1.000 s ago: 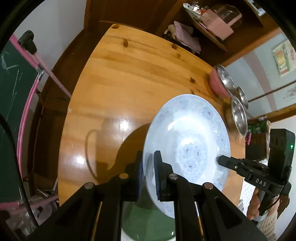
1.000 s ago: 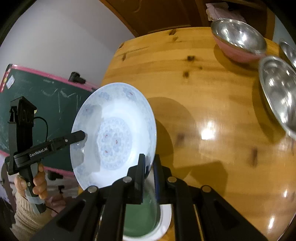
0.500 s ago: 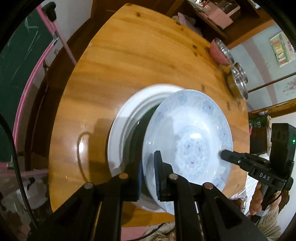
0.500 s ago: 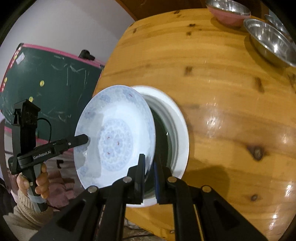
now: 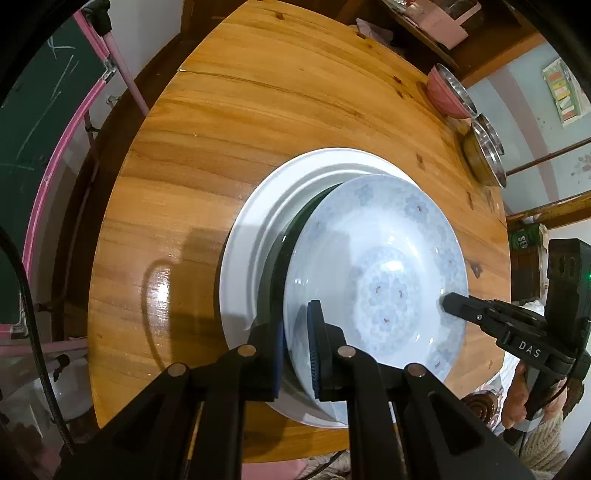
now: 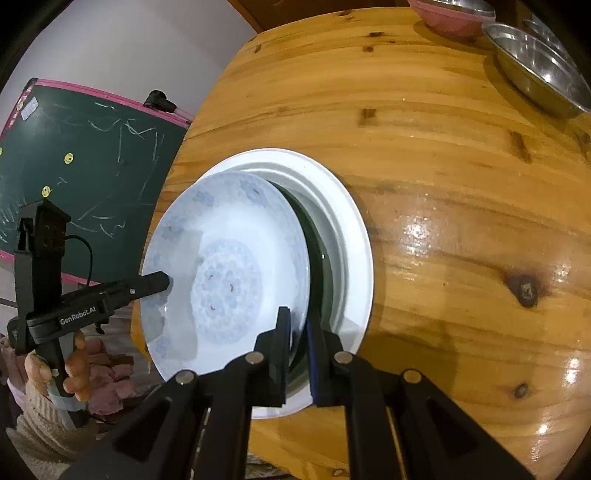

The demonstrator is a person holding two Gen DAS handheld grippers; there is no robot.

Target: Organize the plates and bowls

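A white plate with a pale blue flower pattern (image 5: 384, 280) (image 6: 225, 273) is held in the air by both grippers. My left gripper (image 5: 297, 347) is shut on its near rim; it also shows in the right wrist view (image 6: 166, 282). My right gripper (image 6: 297, 347) is shut on the opposite rim; it also shows in the left wrist view (image 5: 445, 301). Below the plate a large white plate (image 5: 255, 229) (image 6: 351, 229) with a dark green inside lies on the round wooden table (image 5: 258, 122) (image 6: 443, 166). The flowered plate hangs just above it, tilted.
A pink bowl with a steel bowl inside (image 5: 448, 92) (image 6: 450, 14) and more steel bowls (image 5: 487, 151) (image 6: 535, 62) stand at the table's far edge. A green chalkboard with a pink frame (image 5: 40, 110) (image 6: 74, 158) stands beside the table.
Both grippers have carried the flowered plate higher and back. The large white plate under it has come fully into view. Both grips are unchanged.
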